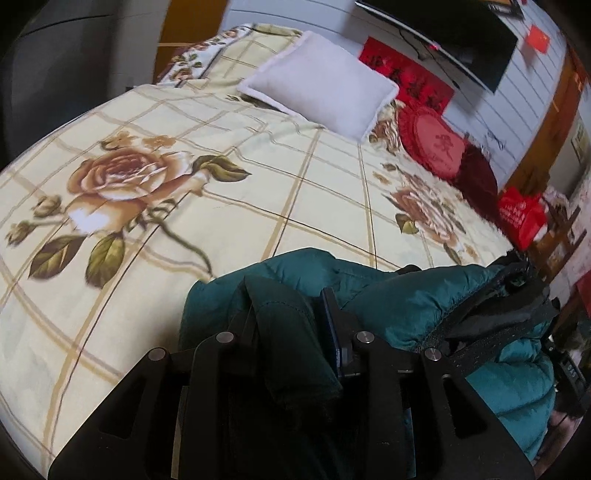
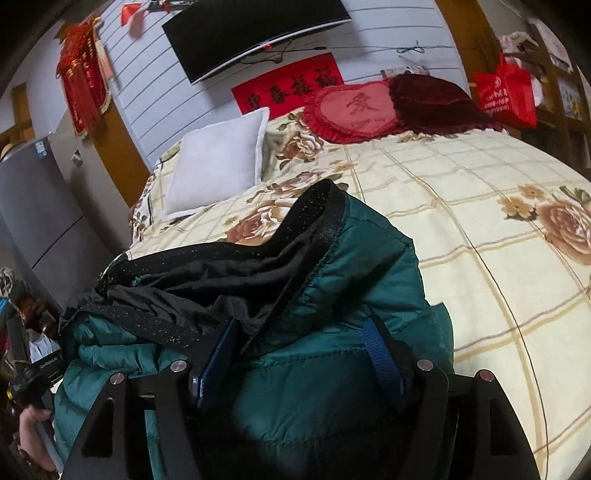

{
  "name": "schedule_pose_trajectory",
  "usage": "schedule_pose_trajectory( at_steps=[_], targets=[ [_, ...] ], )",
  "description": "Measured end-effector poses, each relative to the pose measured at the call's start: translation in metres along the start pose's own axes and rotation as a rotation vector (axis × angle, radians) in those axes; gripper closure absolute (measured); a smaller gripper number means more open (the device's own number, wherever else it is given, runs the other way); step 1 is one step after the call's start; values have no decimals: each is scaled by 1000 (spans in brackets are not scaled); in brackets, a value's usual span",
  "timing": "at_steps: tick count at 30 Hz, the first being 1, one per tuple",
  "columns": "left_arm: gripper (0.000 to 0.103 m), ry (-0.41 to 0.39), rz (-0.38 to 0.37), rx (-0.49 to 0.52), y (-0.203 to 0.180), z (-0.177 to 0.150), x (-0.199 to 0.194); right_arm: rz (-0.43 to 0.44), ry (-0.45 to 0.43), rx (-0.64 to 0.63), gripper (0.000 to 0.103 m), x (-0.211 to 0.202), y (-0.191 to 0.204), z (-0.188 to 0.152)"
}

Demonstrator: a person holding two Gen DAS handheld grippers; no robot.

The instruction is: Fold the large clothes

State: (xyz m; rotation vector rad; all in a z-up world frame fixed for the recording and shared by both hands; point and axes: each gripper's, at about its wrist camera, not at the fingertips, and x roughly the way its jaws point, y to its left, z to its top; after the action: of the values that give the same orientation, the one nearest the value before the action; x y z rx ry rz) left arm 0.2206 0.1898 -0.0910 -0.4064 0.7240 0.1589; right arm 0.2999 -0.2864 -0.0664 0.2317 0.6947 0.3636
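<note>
Teal jacket (image 1: 406,306) bunched at lower frame on floral bedspread (image 1: 258,184). Left gripper (image 1: 288,332) pinches jacket fold; right gripper (image 2: 295,354) spread wide, padding between jaws, grip unclear. White pillow (image 2: 218,166), wall TV (image 2: 255,33) beyond.

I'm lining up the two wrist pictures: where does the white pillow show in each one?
Left wrist view: the white pillow lies top centre, on the flowered bedspread, left of the red heart cushion.
Right wrist view: the white pillow lies upper left, again left of the red heart cushion.
Shared landmark: the red heart cushion by the wall.
</note>
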Motion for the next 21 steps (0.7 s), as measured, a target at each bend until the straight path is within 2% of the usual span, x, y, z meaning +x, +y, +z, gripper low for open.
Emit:
schedule_pose_trajectory(
  at_steps=[5,7,10,12,13,14,17,19,21],
  targets=[
    [75,9,5,33,-6,2,7,-55,0,10,32,-5,4,-5],
    [75,29,-26,28,0,6,4,-54,-5,11,32,-7,3,-6],
    [75,105,-45,15,6,18,-1,-20,-33,34,32,-19,0,-2],
    [72,116,-58,21,7,27,-12,13,-88,66,32,-38,-1,1],
    [70,111,-74,25,7,32,-20,32,-119,84,30,-47,-1,3],
    [68,111,-91,28,6,36,-28,46,-137,93,23,-53,0,4],
    [47,121,-140,48,3,46,-40,42,-161,70,17,-63,8,5],
    [17,99,-122,69,1,50,-46,15,-169,-3,17,-66,20,4],
    [15,63,-89,79,0,53,-51,-31,-172,-77,17,-66,32,2]
  ],
)
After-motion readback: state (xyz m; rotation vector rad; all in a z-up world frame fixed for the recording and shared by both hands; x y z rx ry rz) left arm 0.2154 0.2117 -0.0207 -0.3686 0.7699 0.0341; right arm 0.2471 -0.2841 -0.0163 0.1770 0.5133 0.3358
